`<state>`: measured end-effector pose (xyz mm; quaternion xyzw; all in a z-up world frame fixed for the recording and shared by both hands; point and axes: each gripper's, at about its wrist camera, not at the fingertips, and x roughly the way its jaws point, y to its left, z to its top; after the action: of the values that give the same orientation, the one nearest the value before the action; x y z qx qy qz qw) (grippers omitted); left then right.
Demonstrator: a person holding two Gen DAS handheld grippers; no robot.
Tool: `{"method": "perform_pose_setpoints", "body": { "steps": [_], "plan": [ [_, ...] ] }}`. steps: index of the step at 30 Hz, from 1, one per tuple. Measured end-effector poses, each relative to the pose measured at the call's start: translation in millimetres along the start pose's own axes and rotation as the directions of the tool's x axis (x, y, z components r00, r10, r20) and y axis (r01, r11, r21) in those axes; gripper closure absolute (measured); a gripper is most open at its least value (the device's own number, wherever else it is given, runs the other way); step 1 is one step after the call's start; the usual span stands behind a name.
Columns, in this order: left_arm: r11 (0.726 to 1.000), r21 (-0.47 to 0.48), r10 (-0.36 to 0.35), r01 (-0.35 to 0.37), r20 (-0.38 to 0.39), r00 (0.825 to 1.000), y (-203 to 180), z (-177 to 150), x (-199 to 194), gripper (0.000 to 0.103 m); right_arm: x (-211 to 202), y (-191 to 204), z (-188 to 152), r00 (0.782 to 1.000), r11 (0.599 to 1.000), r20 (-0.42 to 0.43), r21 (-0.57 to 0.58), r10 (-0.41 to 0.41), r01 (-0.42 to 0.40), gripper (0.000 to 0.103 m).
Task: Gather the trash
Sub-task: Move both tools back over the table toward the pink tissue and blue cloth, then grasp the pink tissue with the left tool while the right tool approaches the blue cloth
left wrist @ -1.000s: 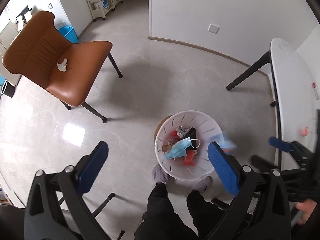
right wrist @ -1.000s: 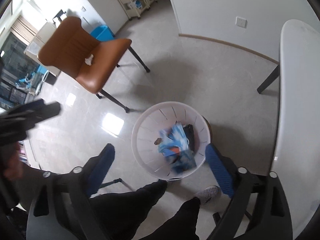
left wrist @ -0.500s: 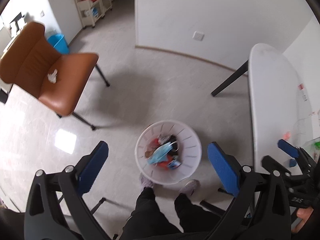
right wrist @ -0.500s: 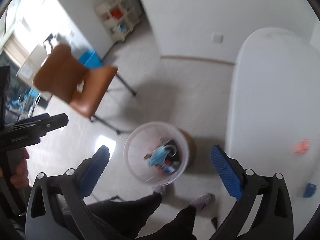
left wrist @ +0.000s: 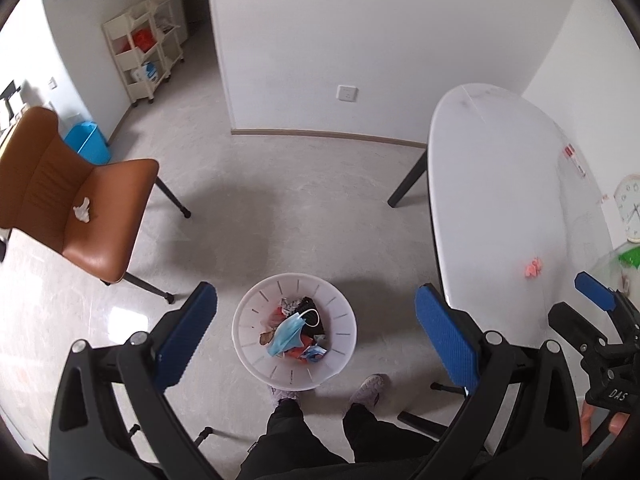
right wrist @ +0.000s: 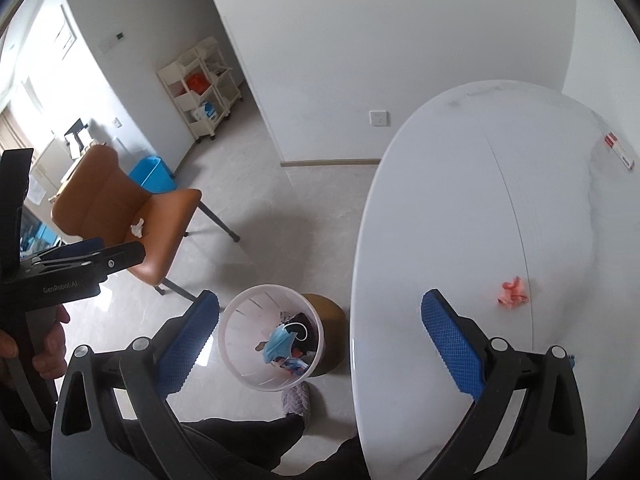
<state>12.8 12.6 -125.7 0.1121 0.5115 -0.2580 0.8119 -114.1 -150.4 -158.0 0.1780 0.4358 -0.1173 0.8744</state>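
Note:
A white slotted trash basket [left wrist: 256, 322] [right wrist: 234, 344] stands on the floor, holding a blue face mask [left wrist: 285, 335] [right wrist: 276, 342] and other scraps. A crumpled pink scrap [left wrist: 533, 267] [right wrist: 513, 293] lies on the white table [left wrist: 500, 200] [right wrist: 460, 220]. A crumpled white tissue [left wrist: 82, 209] [right wrist: 137, 227] lies on the brown chair's seat [left wrist: 108, 216] [right wrist: 168, 220]. My left gripper [left wrist: 316, 340] is open and empty, high above the basket. My right gripper [right wrist: 320, 336] is open and empty above the table's edge.
A cream shelf cart [left wrist: 142, 60] and a blue bin [left wrist: 88, 144] stand by the far wall. The person's legs and shoes [left wrist: 372, 388] are beside the basket. A brown round object [right wrist: 328, 320] sits behind the basket. A clock [left wrist: 628, 212] stands at the table's right.
Both grippers rose and swung right, away from the basket toward the table. A blue scrap that was falling a second ago now lies in the basket. Both jaws stayed open.

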Motion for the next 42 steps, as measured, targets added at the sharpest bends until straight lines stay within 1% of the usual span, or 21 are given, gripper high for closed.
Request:
{"method": "perform_pose_setpoints", "body": {
  "steps": [3, 12, 15, 19, 24, 27, 30, 33, 34, 36, 37, 40, 42],
  "plan": [
    [1.0, 0.016, -0.001, 0.001, 0.0, 1.0, -7.4, -0.5, 0.5, 0.008, -0.8, -6.9, -4.4, 1.0, 1.0, -0.004, 0.018, 0.0, 0.0, 0.003],
    [0.999, 0.043, 0.005, -0.005, -0.005, 1.0, -21.2, -0.8, 2.0, 0.008, -7.0, -9.8, -9.8, 1.0, 0.999, 0.005, 0.038, -0.007, 0.007, 0.003],
    [0.998, 0.061, 0.009, -0.009, -0.009, 1.0, -28.7, -0.8, 3.4, 0.008, -12.0, -18.0, -13.7, 1.0, 0.998, 0.018, 0.065, -0.004, 0.002, 0.003],
    [0.994, 0.11, 0.004, -0.002, -0.021, 1.0, -50.4, 2.0, 8.5, 0.008, -20.9, -41.9, -23.1, 0.999, 0.991, 0.027, 0.129, -0.037, 0.034, 0.003],
    [0.982, 0.189, -0.023, 0.029, -0.037, 0.999, -97.6, 2.5, 17.6, 0.008, -37.3, -88.5, -42.0, 0.994, 0.971, 0.024, 0.218, -0.111, 0.103, 0.003],
    [0.965, 0.253, -0.053, 0.064, -0.051, 0.997, -136.3, 1.1, 26.6, 0.008, -47.5, -124.6, -60.1, 0.986, 0.949, 0.013, 0.274, -0.168, 0.158, 0.003],
    [0.939, 0.324, -0.1, 0.113, -0.056, 0.993, -183.7, -1.2, 37.8, 0.008, -54.2, -162.5, -78.1, 0.974, 0.922, -0.016, 0.319, -0.227, 0.22, 0.003],
    [0.896, 0.405, -0.162, 0.18, -0.078, 0.984, -241.3, -5.9, 54.7, 0.008, -55.6, -195.5, -93.2, 0.969, 0.903, -0.035, 0.358, -0.243, 0.239, 0.003],
    [0.885, 0.422, -0.18, 0.197, -0.082, 0.98, -254.3, -6.7, 59.8, 0.008, -55.3, -207.9, -98.2, 0.969, 0.896, -0.043, 0.372, -0.245, 0.243, 0.003],
    [0.864, 0.457, -0.191, 0.211, -0.09, 0.977, -283.2, -10.9, 73.0, 0.008, -54.2, -224.8, -105.7, 0.967, 0.888, -0.053, 0.385, -0.249, 0.25, 0.003],
    [0.846, 0.483, -0.202, 0.225, -0.101, 0.974, -302.8, -14.1, 84.6, 0.008, -52.6, -235.1, -109.3, 0.966, 0.883, -0.061, 0.394, -0.251, 0.254, 0.003],
    [0.827, 0.518, -0.189, 0.219, -0.111, 0.976, -340.3, -19.1, 111.5, 0.009, -46.1, -260.7, -116.3, 0.968, 0.873, -0.073, 0.419, -0.241, 0.249, 0.003],
    [0.823, 0.527, -0.171, 0.21, -0.122, 0.978, -359.4, -19.4, 130.0, 0.013, -41.8, -274.9, -118.7, 0.969, 0.868, -0.082, 0.431, -0.232, 0.244, 0.003]
  ]
}}
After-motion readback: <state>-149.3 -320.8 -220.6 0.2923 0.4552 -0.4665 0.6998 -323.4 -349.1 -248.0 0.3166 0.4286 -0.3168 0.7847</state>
